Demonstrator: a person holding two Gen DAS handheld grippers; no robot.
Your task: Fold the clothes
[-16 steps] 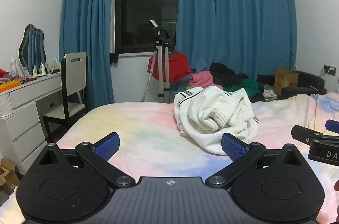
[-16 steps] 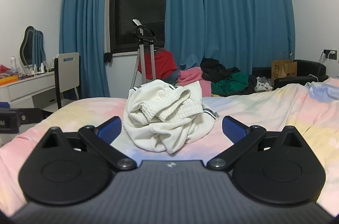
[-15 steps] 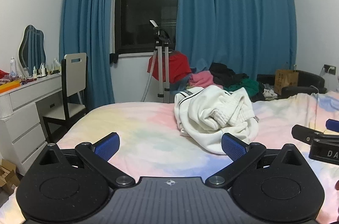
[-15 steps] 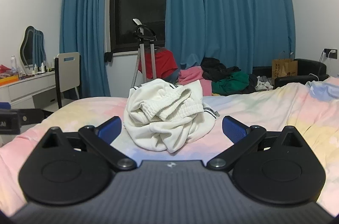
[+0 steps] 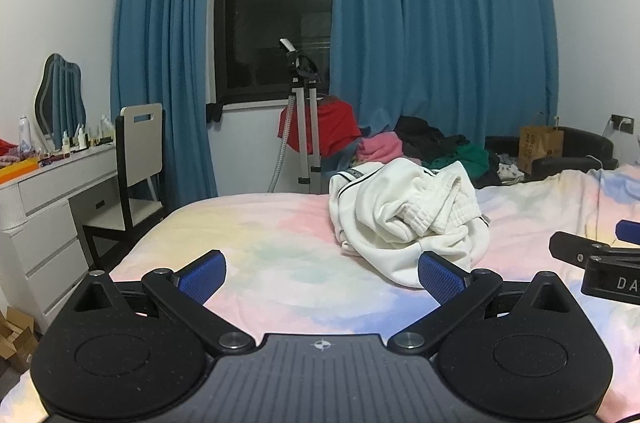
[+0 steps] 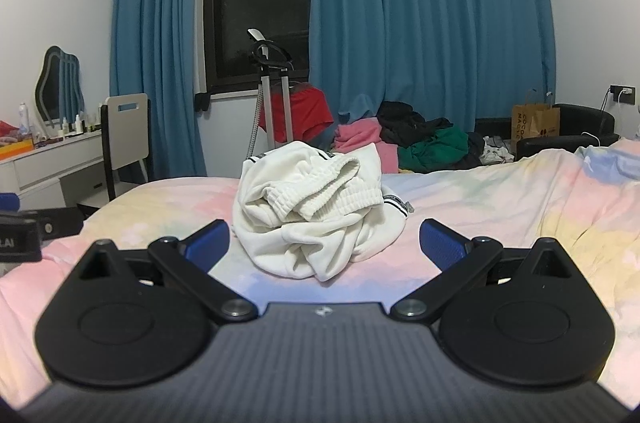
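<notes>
**Both grippers held wide above the bed, white garment untouched**

The room is closed at the back by long blue curtains, drawn aside from a dark window. Most of the foreground is taken up by the bed with its pastel tie-dye cover, and that is where the action sits. To the left, a white dressing table with drawers is seen with a white-backed chair pushed up beside it. Beyond the far edge of the bed, a mixed heap of red, pink, black and green clothes is piled under the curtains, with a metal stand rising in front of it and a brown paper bag off to the right.

Now to the task piece: a crumpled white garment with dark-striped trim and ribbed cuffs is bunched in a loose mound on the bed cover, near the far edge. It is framed dead ahead of the right gripper, whose blue-padded fingers are spread wide, nothing between them. The left gripper is likewise held with its fingers fully apart and empty, the garment lying ahead and to its right, apart from the pads. In the left wrist view the right gripper is glimpsed at the right edge, low over the cover.
</notes>
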